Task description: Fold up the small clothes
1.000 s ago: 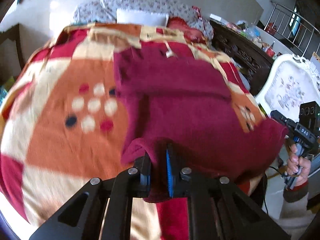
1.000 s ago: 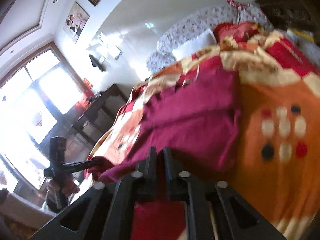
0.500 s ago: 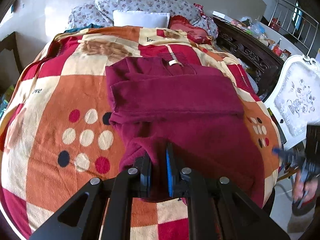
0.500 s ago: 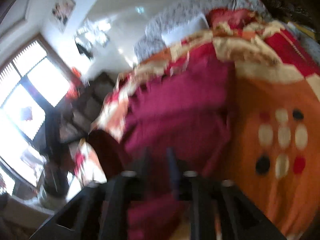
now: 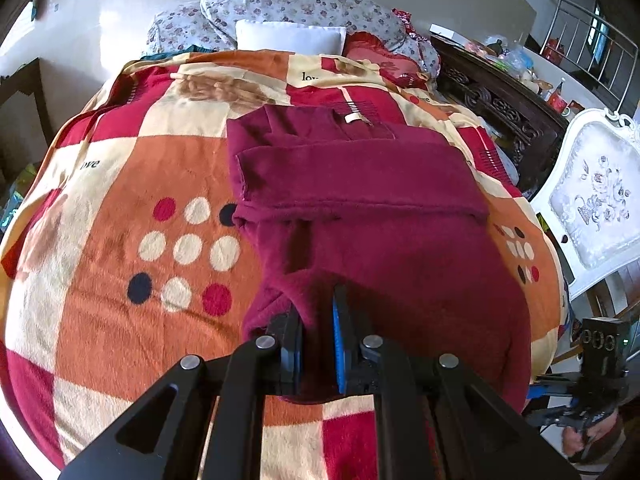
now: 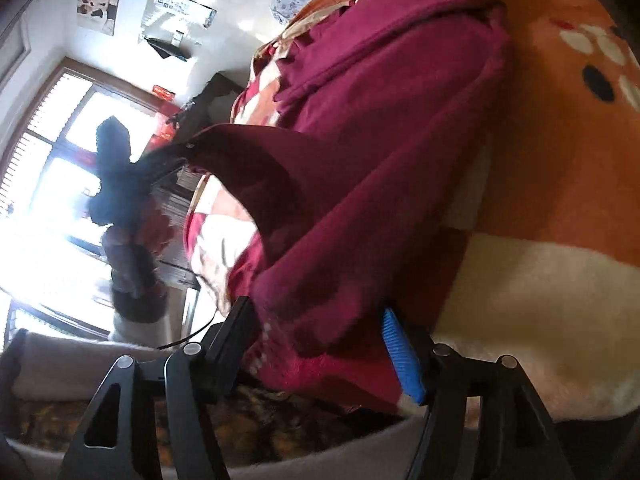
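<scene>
A dark red garment (image 5: 360, 184) lies on the patterned blanket (image 5: 120, 208) of a bed, with its sleeves folded across the body. My left gripper (image 5: 318, 344) is shut on the garment's near hem and holds that corner raised. In the right wrist view the same garment (image 6: 400, 120) fills the middle. My right gripper (image 6: 320, 344) stands open, its jaws wide apart around the other hem corner at the bed's edge. The right gripper also shows in the left wrist view (image 5: 596, 364), low at the right.
Floral pillows (image 5: 304, 8) and a white pillow (image 5: 290, 36) lie at the head of the bed. A dark carved cabinet (image 5: 504, 108) and a white chair (image 5: 596, 200) stand to the right. A bright window (image 6: 48, 160) lies beyond the bed's left side.
My right gripper has opened, let go of the hem corner and dropped lower at the bed's edge. My left gripper stays shut on its corner and has drawn the hem back toward me.
</scene>
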A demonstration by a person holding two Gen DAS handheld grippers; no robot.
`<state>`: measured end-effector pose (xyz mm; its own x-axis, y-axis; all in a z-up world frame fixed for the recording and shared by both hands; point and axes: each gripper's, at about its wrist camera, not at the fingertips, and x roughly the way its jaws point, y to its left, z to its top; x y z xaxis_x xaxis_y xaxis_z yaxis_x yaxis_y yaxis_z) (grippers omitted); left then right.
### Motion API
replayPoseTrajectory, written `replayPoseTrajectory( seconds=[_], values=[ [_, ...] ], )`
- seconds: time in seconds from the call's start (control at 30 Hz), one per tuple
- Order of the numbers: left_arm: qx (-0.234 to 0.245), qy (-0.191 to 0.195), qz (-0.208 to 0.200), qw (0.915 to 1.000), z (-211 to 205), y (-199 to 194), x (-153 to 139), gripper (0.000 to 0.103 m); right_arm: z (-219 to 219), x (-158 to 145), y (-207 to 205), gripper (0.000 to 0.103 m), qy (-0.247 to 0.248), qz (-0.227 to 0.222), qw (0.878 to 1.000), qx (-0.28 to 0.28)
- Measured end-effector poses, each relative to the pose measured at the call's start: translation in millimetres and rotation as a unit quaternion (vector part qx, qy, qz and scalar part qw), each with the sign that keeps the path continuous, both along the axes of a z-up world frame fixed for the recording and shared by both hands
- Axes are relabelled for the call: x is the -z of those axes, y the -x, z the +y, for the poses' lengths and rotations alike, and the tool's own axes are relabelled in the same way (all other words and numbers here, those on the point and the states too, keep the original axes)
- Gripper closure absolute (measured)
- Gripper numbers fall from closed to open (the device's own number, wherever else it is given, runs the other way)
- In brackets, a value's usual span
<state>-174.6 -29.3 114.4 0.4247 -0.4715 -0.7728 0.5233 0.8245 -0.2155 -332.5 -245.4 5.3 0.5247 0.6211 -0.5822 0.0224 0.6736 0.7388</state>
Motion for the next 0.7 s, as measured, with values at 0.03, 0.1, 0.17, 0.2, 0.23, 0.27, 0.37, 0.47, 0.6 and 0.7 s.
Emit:
replayPoseTrajectory(
  seconds=[0.03,0.1,0.17,0.2,0.23,0.27,0.37,0.47,0.6,0.7],
  values=[
    [-0.001,-0.001,0.001,1.0000,1.2,0.7,0.9,0.092,-0.5,3.2,-2.4,0.042,-0.014,-0.013,1.000,0.006],
    [-0.003,-0.003,0.006,1.0000,4.5,1.6,3.7,0.092,0.8,5.1,-9.3,0.075,-0.023,-0.019,1.000,0.007],
    [-0.004,-0.002,0.009,0.9999,7.5,1.8,4.3,0.092,1.2,2.2,-14.6,0.091,-0.014,-0.033,0.999,0.017],
    [-0.004,0.001,0.012,0.9999,10.2,1.5,3.6,0.092,-1.4,-2.9,-15.0,0.092,-0.015,-0.043,0.999,0.019],
    [-0.004,0.004,0.013,0.9999,11.9,1.5,2.7,0.092,-6.4,-12.9,-14.8,0.092,-0.019,-0.060,0.998,0.021],
    [-0.003,0.010,0.015,0.9998,14.4,1.0,0.0,0.092,-10.0,-25.7,-16.7,0.092,-0.018,-0.078,0.996,0.024],
    [-0.003,0.026,0.012,0.9996,17.5,-3.7,-9.9,0.092,-30.6,-66.5,-18.6,0.092,-0.012,-0.144,0.989,0.044],
    [-0.012,0.044,0.009,0.9989,16.4,-17.2,-20.9,0.092,-55.2,-96.2,-30.5,0.092,0.004,-0.189,0.979,0.075],
    [-0.023,0.052,0.002,0.9984,3.0,-47.6,-33.5,0.092,-87.7,-123.4,-72.6,0.092,0.026,-0.215,0.970,0.110],
    [-0.027,0.048,-0.009,0.9984,-13.7,-74.6,-43.0,0.091,-114.1,-126.5,-114.4,0.092,0.031,-0.205,0.969,0.135]
  ],
)
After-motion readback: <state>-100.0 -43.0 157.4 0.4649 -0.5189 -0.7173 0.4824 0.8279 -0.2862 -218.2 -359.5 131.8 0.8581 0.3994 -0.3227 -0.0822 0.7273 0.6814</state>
